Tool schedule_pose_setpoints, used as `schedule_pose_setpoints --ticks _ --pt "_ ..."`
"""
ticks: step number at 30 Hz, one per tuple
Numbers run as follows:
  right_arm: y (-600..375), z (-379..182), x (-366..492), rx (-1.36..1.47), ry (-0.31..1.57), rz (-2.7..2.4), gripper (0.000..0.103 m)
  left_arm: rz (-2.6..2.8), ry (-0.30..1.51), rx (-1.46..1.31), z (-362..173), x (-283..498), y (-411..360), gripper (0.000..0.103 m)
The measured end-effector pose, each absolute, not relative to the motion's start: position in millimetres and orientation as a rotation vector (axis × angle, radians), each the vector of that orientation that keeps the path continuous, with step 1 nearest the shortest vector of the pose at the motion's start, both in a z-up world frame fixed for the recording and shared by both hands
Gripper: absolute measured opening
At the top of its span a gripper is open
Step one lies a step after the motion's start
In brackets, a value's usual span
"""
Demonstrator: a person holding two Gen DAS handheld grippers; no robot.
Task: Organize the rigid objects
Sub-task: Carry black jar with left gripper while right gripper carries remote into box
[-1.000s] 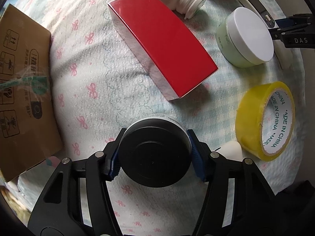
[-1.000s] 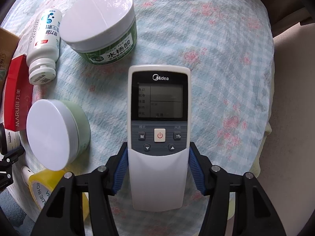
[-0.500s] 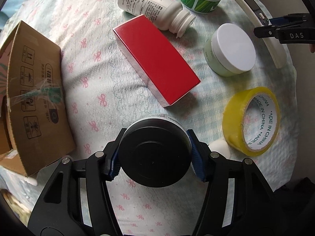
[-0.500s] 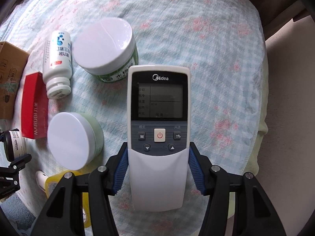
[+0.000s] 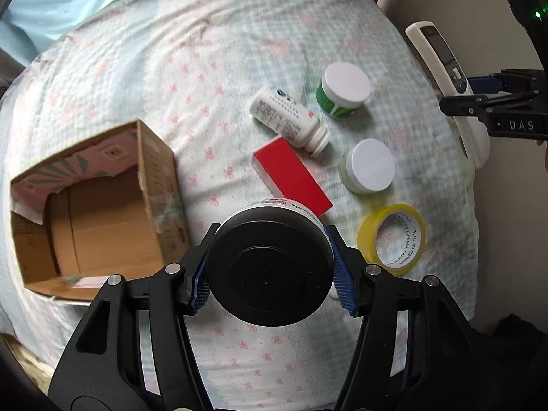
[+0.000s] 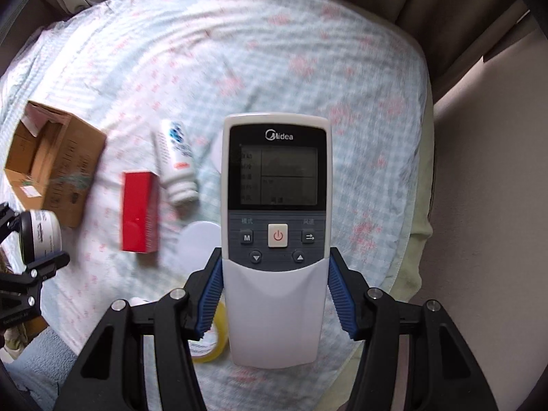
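Note:
My left gripper (image 5: pixel 270 270) is shut on a black-lidded jar (image 5: pixel 270 267) and holds it high above the bed; the jar also shows in the right wrist view (image 6: pixel 41 236). My right gripper (image 6: pixel 275 294) is shut on a white Midea remote (image 6: pixel 275 239), also lifted; the remote shows at the right in the left wrist view (image 5: pixel 448 85). An open cardboard box (image 5: pixel 92 205) sits at the left. On the quilt lie a red box (image 5: pixel 293 179), a white bottle (image 5: pixel 287 120), a green jar (image 5: pixel 344 89), a pale green jar (image 5: pixel 368 166) and a yellow tape roll (image 5: pixel 394 238).
The bed's flowered quilt (image 5: pixel 205 51) stretches far behind the objects. The bed edge and a beige floor (image 6: pixel 479 171) lie at the right. The open box also shows at the left in the right wrist view (image 6: pixel 51 161).
Both grippers have risen well above the bed with their objects held. The objects below look smaller, and the open top of the cardboard box has come into view.

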State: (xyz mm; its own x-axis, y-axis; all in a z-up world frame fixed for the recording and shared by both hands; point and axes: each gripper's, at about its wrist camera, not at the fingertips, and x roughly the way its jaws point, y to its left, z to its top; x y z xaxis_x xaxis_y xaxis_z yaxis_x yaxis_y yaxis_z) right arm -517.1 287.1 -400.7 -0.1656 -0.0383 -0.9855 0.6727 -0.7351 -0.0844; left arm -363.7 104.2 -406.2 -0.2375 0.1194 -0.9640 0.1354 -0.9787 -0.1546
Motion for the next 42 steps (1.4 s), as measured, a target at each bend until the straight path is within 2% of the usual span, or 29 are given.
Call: schedule_pose_setpoints --ticks 8,14,18,23,29,36,42 --pt "210.6 -320.1 -479.2 1.504 0.69 -1.989 0.053 -2.533 0.291 1.795 -352.5 -354.4 24.8 0.055" --pt "119.8 -287.4 -448.5 1.423 0.667 -1.974 0.053 -2.53 0.294 1.747 -337.0 -332.0 -54.1 0.055" --pt "50.5 -285.3 -425.9 1.385 0.664 -1.931 0.053 -2.5 0.268 1.74 -340.2 -315.3 -109.1 0.055" --pt "-26.0 -307.7 -399.8 1.357 0.681 -1.853 0.053 -2.442 0.245 1.764 -366.3 -296.2 -170.6 0.055" --pt "-90.5 -359.5 -375.3 1.352 0.733 -1.778 0.053 -2.387 0.25 1.829 -415.9 -285.2 -212.6 0.055" --pt "-119.1 -433.7 -351.9 1.336 0.919 -1.693 0.053 -2.354 0.285 1.931 -480.3 -286.3 -219.3 0.055" --pt "-116.6 -473.6 -350.1 1.336 1.035 -1.614 0.053 -2.359 0.27 1.981 -513.2 -295.3 -208.7 0.055"
